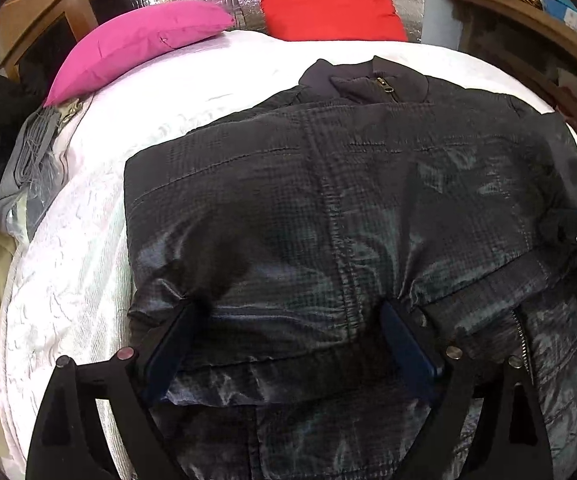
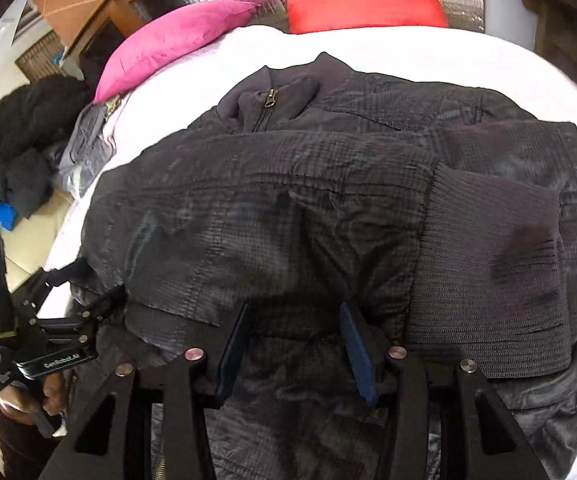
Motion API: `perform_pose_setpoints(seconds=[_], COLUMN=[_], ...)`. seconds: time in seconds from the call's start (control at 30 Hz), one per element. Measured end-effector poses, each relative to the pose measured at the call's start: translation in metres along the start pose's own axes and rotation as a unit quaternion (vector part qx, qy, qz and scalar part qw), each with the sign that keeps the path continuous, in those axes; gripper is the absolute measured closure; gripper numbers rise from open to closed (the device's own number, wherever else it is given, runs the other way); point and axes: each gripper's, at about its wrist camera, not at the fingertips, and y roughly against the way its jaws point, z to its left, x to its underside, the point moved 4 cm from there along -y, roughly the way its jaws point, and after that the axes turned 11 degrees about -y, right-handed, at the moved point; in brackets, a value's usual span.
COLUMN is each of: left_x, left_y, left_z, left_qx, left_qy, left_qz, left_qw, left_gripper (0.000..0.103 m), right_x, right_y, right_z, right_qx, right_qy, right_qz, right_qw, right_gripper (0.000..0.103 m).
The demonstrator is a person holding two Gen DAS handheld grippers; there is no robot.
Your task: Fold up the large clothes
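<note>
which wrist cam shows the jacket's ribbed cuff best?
Right wrist. The ribbed cuff lies large and unobstructed on the jacket, its knit ribbing clear, just right of the right gripper with its jaws apart. In the left wrist view no ribbing can be made out; only quilted fabric and the collar zipper show.

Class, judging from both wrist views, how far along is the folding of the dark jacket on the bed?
Done: the jacket lies zipped on the bed, with a sleeve folded across its front, ribbed cuff on top. In hand: the left gripper and right gripper sit open over the lower fabric. Left: folding the body into a compact bundle.
</note>
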Motion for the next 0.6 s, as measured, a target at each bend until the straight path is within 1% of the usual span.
perform_pose_setpoints(seconds=[0.1,0.27,0.37,0.4,0.43,0.47,0.53,0.6], left_x=[0.008,0.015,0.020,0.021,0.022,0.022,0.024,0.026], left_y=[0.001,0.010,0.014,0.015,0.016,0.017,0.022,0.022], left_z=[0.005,0.010,0.012,0.013,0.013,0.014,0.016,0.020], left_qx=[-0.005,-0.010,-0.012,-0.012,-0.013,-0.013,-0.015,-0.016], left_qy=[-0.004,-0.011,-0.017,-0.018,-0.020,-0.022,-0.026,-0.032], left_qz=[0.000,-0.002,-0.002,-0.002,-0.002,-0.001,-0.001,-0.001], left_qw=[1.0000,0.9999,0.9998,0.9998,0.9997,0.9997,0.9995,0.9994], left_gripper=[0.006,0.004,0.003,0.002,0.001,0.000,0.000,0.000], right_x=[0.001,0.000,-0.006,-0.012,-0.018,-0.021,-0.035,-0.042], right_y=[0.001,0.004,0.013,0.021,0.027,0.032,0.042,0.041], right_z=[0.002,0.003,0.002,0.000,-0.001,-0.002,-0.008,-0.014], right_qx=[0.007,0.011,-0.006,-0.026,-0.037,-0.039,-0.025,-0.016], right_qy=[0.008,0.000,-0.017,-0.032,-0.041,-0.045,-0.054,-0.065], right_qz=[-0.004,-0.001,0.002,-0.008,-0.025,-0.040,-0.083,-0.095], right_qw=[1.000,1.000,1.000,0.999,0.998,0.997,0.995,0.993], right_gripper=[0.052,0.052,0.052,0.052,0.052,0.052,0.052,0.052])
